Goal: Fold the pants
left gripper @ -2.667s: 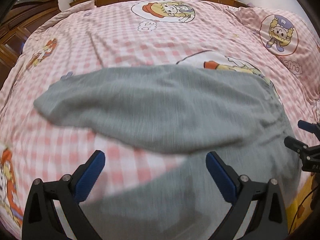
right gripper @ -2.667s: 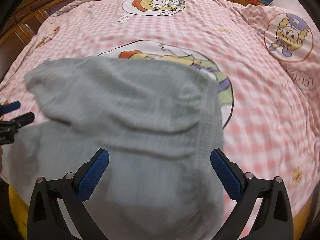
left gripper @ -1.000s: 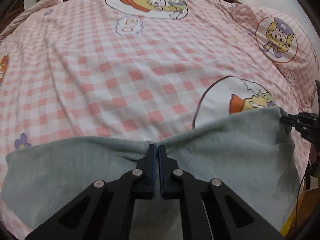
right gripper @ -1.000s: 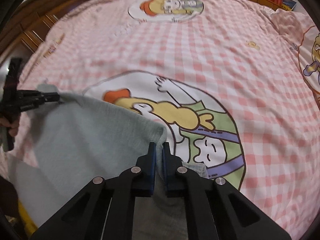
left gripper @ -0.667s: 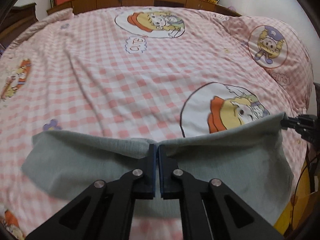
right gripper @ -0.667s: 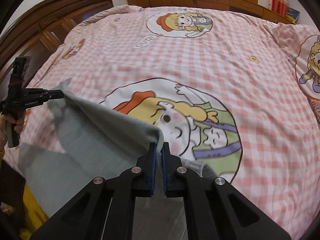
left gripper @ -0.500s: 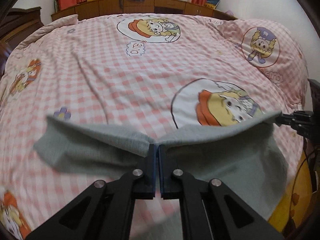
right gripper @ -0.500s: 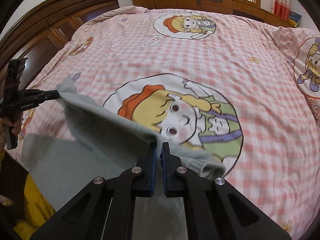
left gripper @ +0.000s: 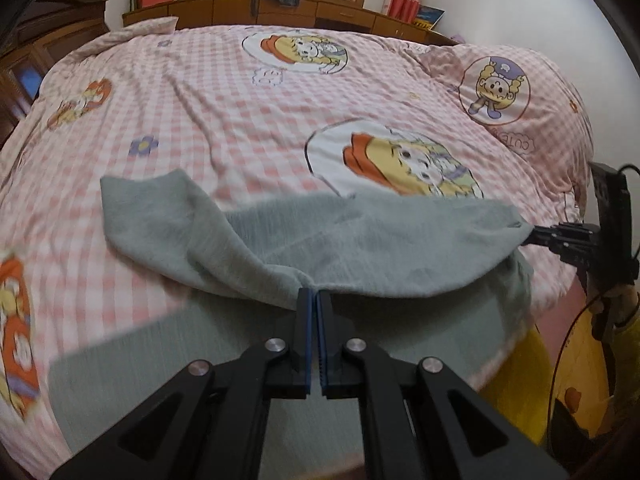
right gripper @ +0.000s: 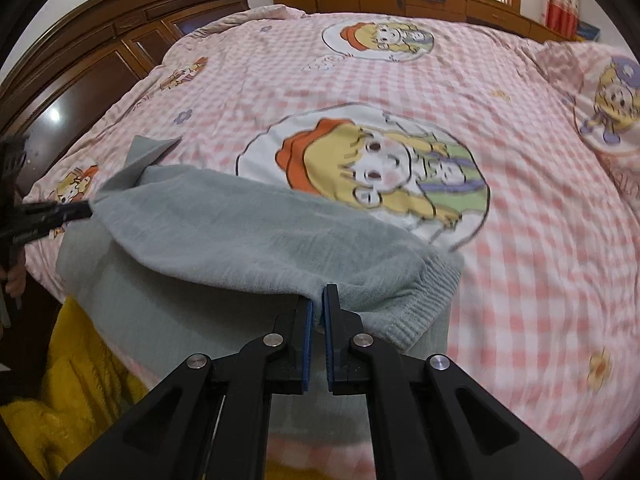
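Note:
Grey knit pants point(left gripper: 360, 240) lie on a pink checked bedspread point(left gripper: 224, 92) near the bed's front edge. My left gripper point(left gripper: 313, 294) is shut on the folded edge of the pants, lifting it off the lower layer. My right gripper point(right gripper: 318, 292) is shut on the same edge near the ribbed waistband point(right gripper: 424, 300). In the left wrist view the right gripper point(left gripper: 532, 236) pinches the pants' right corner. In the right wrist view the left gripper point(right gripper: 86, 210) pinches the left corner. The upper layer of the pants point(right gripper: 240, 232) hangs stretched between the two grippers above the lower layer.
A dark wooden headboard point(right gripper: 100, 52) borders the bed on the left. A wooden shelf unit point(left gripper: 280, 12) with dark clothing on it runs along the far wall under a window. Yellow fabric point(right gripper: 80, 380) shows below the bed's front edge. A hand in a yellow sleeve point(left gripper: 620, 320) holds the right gripper.
Both grippers have pulled the gripped edge of the pants back toward the bed's front and upward. More bedspread now shows beyond the pants, and a pant-leg end trails out to the left.

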The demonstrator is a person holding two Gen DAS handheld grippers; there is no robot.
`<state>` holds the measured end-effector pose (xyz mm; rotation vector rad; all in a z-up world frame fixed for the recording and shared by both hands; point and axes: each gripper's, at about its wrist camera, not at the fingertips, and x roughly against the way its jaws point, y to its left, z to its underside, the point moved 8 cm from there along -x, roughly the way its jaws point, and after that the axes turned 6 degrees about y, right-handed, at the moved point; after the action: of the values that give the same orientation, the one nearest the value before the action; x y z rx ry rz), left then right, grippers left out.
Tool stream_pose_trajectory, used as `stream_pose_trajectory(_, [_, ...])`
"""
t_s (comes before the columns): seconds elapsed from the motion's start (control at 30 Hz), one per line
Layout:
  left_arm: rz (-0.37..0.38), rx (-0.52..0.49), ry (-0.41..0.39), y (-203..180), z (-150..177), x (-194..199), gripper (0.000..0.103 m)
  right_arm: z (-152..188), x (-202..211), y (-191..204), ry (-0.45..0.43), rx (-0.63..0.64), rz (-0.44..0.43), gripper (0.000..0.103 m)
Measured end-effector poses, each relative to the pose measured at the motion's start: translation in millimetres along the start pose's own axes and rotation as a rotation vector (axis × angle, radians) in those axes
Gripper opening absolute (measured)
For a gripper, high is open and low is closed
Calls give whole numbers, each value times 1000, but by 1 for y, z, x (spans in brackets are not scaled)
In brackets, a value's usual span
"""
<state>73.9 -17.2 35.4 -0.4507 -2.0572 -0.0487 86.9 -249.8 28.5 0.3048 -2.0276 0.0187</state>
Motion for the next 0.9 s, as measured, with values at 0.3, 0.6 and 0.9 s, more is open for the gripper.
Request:
stream_pose_trajectory(0.3, [57, 52, 94, -12, 65, -9, 0, 49, -10, 0, 62, -60, -8, 6])
stream_pose_trajectory(0.6, [81, 184, 129, -2, 60, -34, 33, 80, -38, -14, 158, -150, 78, 18])
stream_pose_trajectory(0.9, [82, 258, 119, -1, 36, -51, 42, 86, 3, -32, 49, -374, 58, 42])
